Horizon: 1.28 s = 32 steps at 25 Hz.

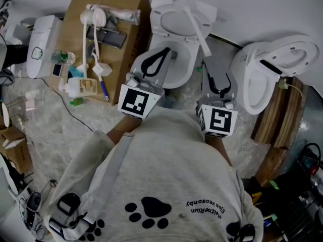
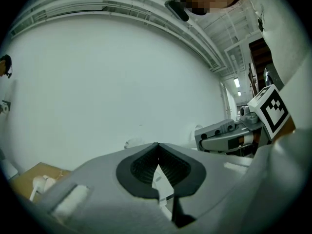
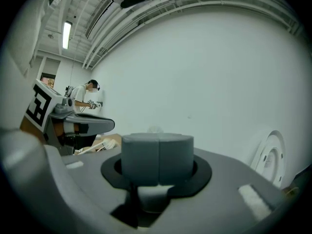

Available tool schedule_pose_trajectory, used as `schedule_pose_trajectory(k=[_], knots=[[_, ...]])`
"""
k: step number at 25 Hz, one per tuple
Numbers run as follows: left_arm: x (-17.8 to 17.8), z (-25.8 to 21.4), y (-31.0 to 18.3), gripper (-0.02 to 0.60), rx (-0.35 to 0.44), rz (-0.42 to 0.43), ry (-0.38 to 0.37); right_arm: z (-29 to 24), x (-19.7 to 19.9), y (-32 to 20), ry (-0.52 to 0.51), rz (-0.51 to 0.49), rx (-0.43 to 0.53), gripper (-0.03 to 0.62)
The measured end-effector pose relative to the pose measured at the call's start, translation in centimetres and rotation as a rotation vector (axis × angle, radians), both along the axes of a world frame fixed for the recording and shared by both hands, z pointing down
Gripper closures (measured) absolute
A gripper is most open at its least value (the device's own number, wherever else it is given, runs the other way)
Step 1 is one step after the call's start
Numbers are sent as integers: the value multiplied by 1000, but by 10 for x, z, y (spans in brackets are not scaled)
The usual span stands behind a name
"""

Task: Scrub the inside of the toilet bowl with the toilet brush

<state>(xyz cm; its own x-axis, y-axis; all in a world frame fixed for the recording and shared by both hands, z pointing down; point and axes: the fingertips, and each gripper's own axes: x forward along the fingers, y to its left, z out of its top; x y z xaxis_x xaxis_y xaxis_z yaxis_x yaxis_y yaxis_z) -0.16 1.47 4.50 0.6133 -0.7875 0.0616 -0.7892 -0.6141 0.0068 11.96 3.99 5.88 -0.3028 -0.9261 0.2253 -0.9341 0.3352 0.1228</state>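
A white toilet (image 1: 187, 70) stands open in the middle of the head view, its seat (image 1: 177, 21) raised against the wall. A long white handle (image 1: 198, 28) lies slanted across the seat and rim. A white long-handled toilet brush (image 1: 84, 39) lies on the cardboard sheet (image 1: 126, 4) to the left, with a blue-handled brush (image 1: 103, 82) beside it. My left gripper (image 1: 166, 51) (image 2: 157, 146) is raised over the bowl, shut and holding nothing. My right gripper (image 1: 207, 68) (image 3: 158, 155) is beside it, its pads pressed together and bare. Both gripper views face the white wall.
A second toilet (image 1: 272, 69) lies tipped at the right beside wooden boards (image 1: 280, 120). A white tank (image 1: 43, 44), bottles (image 1: 75, 87) and cables (image 1: 65, 110) clutter the floor at the left. Small boxes (image 1: 12, 145) sit at the far left.
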Motion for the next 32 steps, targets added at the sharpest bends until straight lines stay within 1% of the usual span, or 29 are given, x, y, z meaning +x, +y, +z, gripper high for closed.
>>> schedule_pose_trajectory(k=[6, 12, 18, 21, 26, 32], knots=[[-8, 19, -12, 584, -69, 1, 14, 24, -9, -4, 6, 1, -69, 442], [-13, 42, -21, 584, -101, 7, -16, 48, -16, -13, 34, -17, -119, 442], [-19, 76, -26, 584, -157, 9, -32, 78, -20, -19, 40, -24, -168, 442], [-17, 94, -26, 584, -188, 28, -37, 95, -17, -21, 38, -13, -201, 442], [-14, 119, -29, 584, -206, 52, -53, 123, -14, -23, 29, -4, -252, 442], [-13, 152, -30, 584, -221, 59, -67, 159, -15, -23, 28, -7, -302, 442]])
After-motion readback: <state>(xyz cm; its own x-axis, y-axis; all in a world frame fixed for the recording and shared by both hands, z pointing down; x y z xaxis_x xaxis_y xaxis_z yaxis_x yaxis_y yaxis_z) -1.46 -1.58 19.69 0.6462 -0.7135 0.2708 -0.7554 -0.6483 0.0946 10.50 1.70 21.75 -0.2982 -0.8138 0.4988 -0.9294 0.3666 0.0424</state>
